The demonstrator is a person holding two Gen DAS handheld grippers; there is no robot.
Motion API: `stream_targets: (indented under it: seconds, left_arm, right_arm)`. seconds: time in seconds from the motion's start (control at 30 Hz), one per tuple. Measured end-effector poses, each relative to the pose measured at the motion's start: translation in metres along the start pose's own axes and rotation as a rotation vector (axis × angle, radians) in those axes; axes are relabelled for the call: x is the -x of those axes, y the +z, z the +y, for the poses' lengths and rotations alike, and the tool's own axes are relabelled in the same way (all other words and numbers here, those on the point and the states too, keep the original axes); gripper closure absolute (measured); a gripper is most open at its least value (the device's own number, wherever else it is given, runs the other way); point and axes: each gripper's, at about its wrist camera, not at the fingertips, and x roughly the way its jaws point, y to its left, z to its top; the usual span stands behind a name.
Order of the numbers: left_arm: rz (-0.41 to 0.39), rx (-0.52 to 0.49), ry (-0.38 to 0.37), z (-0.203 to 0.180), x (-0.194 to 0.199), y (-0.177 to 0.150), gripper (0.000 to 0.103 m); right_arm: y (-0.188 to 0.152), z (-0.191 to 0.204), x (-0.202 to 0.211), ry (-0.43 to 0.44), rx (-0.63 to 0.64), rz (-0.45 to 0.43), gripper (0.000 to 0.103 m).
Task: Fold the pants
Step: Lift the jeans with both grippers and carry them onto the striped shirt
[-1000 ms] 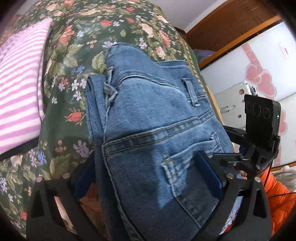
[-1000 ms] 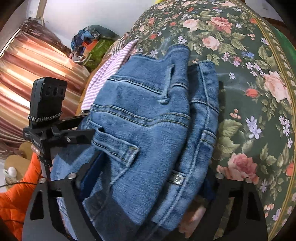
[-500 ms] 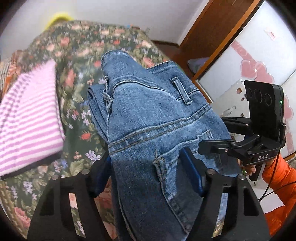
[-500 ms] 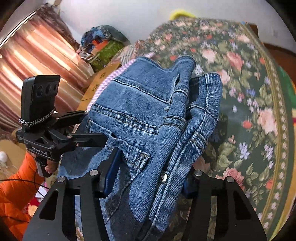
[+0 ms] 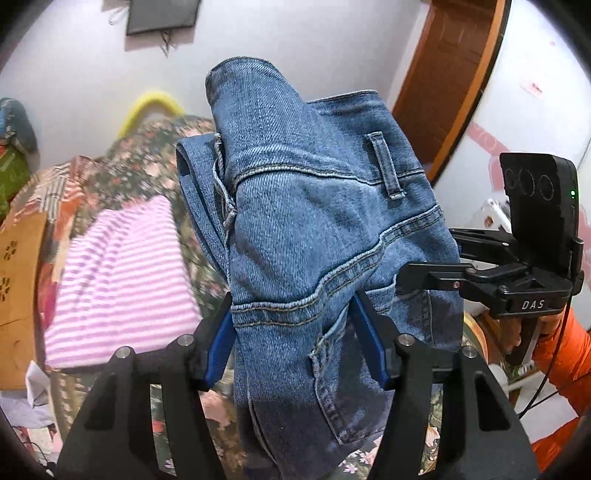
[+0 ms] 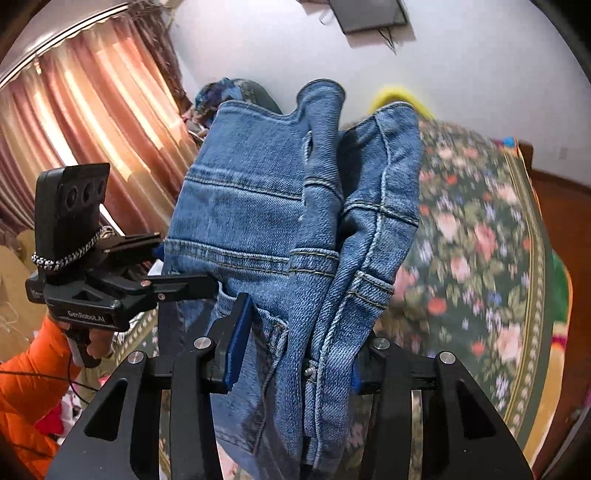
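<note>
The jeans (image 5: 314,236), a folded bundle of mid-blue denim with doubled tan stitching, a belt loop and a back-pocket seam, are held up in the air above the bed (image 6: 480,229), filling the centre of both wrist views. The left gripper (image 5: 291,347) has its blue-padded black fingers (image 5: 218,343) clamped on the lower part of the bundle at 6 o'clock, the cloth bunching thick between them. The right gripper (image 6: 295,354) likewise pinches the denim between its fingers (image 6: 236,343) near a metal rivet, with layered seams and hems stacked toward 3 o'clock. The bed carries a dark green cover printed with pink and red roses. On it, at 9 o'clock in the left view, lies a pink-and-white striped cloth (image 5: 118,273), soft and flat. Behind stands a plain white wall (image 5: 92,66) with a dark flat panel (image 5: 162,14) at 11 o'clock. A brown wooden door frame (image 5: 447,88) rises at 1 o'clock, and pleated coppery curtains (image 6: 92,122) hang at 10 o'clock in the right view. An orange sleeve (image 6: 22,398) shows at 8 o'clock.
</note>
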Motion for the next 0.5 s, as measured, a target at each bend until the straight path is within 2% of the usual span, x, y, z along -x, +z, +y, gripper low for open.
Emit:
stream_targets:
  seconds: [0.33,0.5]
  left_arm:
    - [-0.119,0.039,0.074,0.054,0.044,0.025,0.044]
    - [-0.132,0.08,0.092,0.096,0.049,0.039,0.044]
  right_arm:
    - [0.051,0.035,-0.028,0.042,0.1,-0.066,0.064]
    - [0.074,0.045,-0.057,0.068,0.119,-0.077,0.064]
